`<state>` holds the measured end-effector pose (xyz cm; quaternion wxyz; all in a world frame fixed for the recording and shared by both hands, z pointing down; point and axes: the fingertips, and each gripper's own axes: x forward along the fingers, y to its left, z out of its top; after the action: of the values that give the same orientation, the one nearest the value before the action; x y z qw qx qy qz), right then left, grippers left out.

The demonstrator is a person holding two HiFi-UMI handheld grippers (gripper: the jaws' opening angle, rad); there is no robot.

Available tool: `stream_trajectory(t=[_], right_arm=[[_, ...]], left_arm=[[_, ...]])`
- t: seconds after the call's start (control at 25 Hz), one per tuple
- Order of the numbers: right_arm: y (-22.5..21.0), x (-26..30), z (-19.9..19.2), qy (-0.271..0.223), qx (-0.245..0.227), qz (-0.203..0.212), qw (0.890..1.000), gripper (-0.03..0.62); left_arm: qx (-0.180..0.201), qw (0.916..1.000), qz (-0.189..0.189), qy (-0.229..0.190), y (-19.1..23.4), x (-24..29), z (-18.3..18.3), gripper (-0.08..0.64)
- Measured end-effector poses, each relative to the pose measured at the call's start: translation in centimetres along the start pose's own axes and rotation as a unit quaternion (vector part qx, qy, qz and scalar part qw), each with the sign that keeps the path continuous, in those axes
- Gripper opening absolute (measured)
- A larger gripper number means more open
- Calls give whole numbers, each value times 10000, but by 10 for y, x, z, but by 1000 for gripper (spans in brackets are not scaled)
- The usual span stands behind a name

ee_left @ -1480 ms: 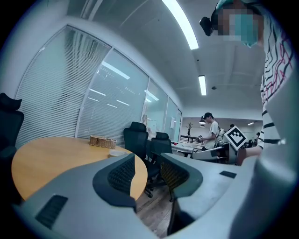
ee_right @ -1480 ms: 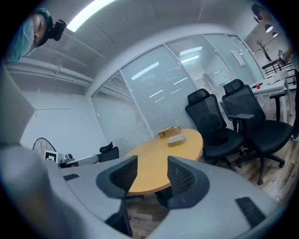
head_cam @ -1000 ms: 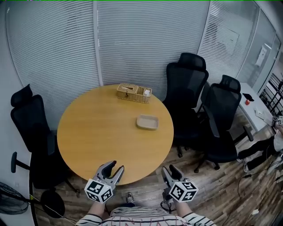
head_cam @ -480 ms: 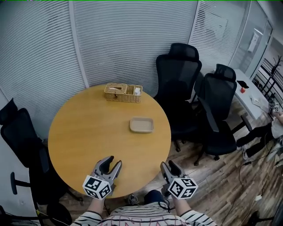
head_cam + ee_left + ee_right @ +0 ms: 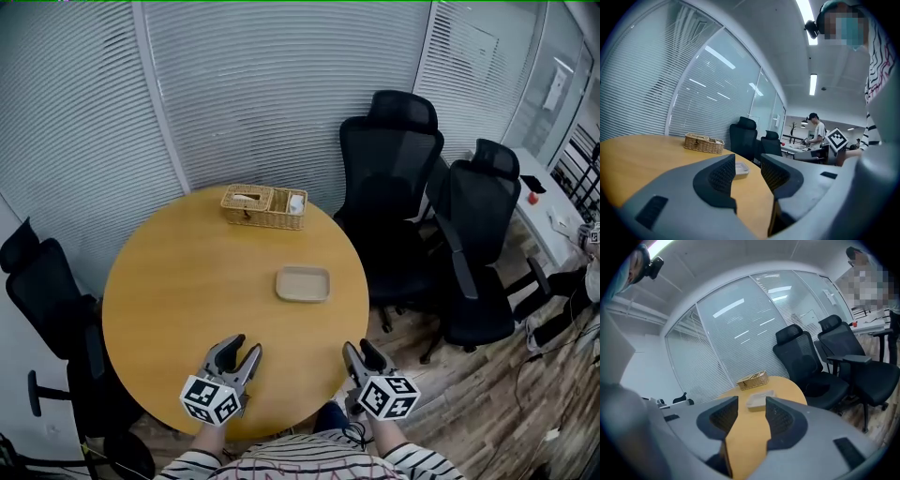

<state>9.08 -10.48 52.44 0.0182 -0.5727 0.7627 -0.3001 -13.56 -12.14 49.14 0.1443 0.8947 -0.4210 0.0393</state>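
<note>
We are holding the left claw above the near edge of the round wooden bench. Its two jaws are standing well apart with nothing between them, and in the left gripper view only bare bench top and a corner of the shallow beige tray are showing through the gap. We are holding the right claw beside it, at the bench's near right rim. Its jaws are likewise standing apart and gripping nothing, and the right gripper view is showing the tray framed in the opening, well ahead of the jaw tips. The tray is lying flat, right of the bench's middle and apart from both claws. Beyond it, a woven basket, divided into compartments, is sitting near the far rim. Black office chairs are standing to the right of the bench, before a wall of slatted blinds. A second person is standing in the background of the left gripper view.
</note>
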Motion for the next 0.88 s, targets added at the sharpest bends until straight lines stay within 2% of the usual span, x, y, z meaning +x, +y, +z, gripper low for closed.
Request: stream_trajectory(t=[0.6, 0.88], right_arm=[[-61, 120, 48, 342, -209, 180, 9990, 184], [-82, 172, 49, 511, -245, 181, 9982, 173]], left_arm=[[-105, 9982, 531, 242, 56, 118, -5, 144], [-108, 9971, 631, 400, 84, 167, -13, 144]])
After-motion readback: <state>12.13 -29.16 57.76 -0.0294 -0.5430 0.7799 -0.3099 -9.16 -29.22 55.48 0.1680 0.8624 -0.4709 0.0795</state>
